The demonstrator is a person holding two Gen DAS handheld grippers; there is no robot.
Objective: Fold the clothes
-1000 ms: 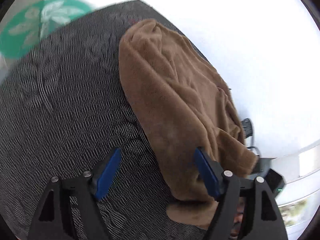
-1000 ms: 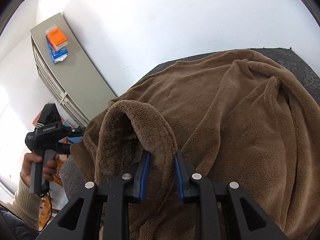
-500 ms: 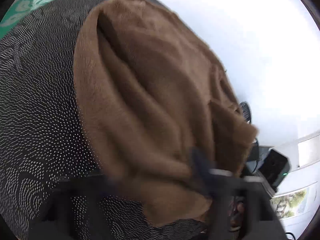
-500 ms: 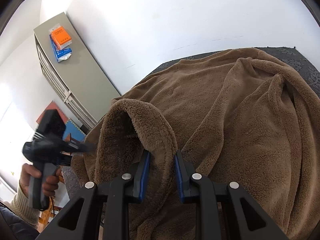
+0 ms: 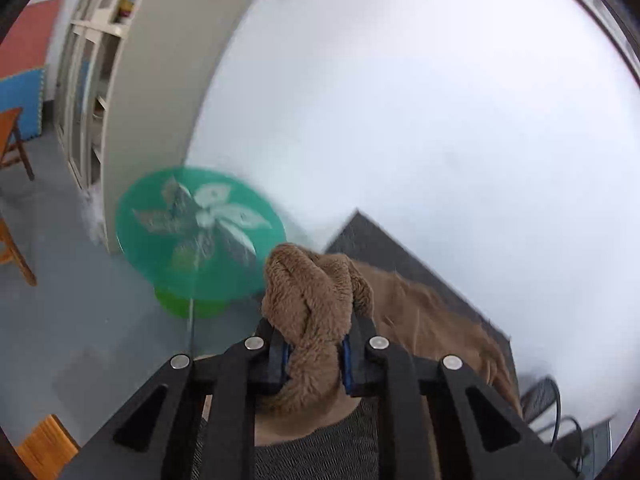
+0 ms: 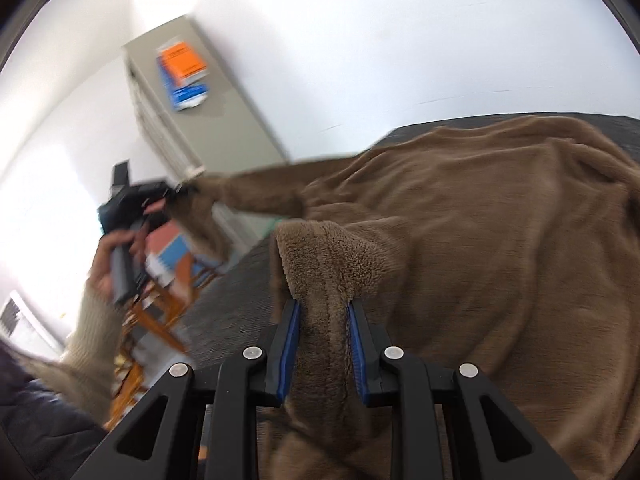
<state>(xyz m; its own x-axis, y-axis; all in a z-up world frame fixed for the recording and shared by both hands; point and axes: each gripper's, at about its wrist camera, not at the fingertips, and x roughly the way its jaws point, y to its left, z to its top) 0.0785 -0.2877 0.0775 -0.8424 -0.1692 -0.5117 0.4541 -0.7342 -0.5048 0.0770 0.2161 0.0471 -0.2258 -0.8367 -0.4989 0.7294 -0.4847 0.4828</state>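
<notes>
One dark patterned table [image 6: 224,304] carries one brown fleece garment [image 6: 480,248], spread from centre toward 3 o'clock in the right wrist view. One round green stool [image 5: 200,224] stands at 9 o'clock in the left wrist view. Two grippers: the left gripper [image 5: 314,350], jaws just closed, clamps a bunched fold; the right gripper [image 6: 322,328] pinches another fold.

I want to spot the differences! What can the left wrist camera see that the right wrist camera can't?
Only the left wrist view shows the round green table with its leaf pattern. Only the right wrist view shows the person's hand holding the left claw and the orange box on the grey cabinet. Both show the brown fleece garment pinched in a claw, over the dark patterned surface.
</notes>
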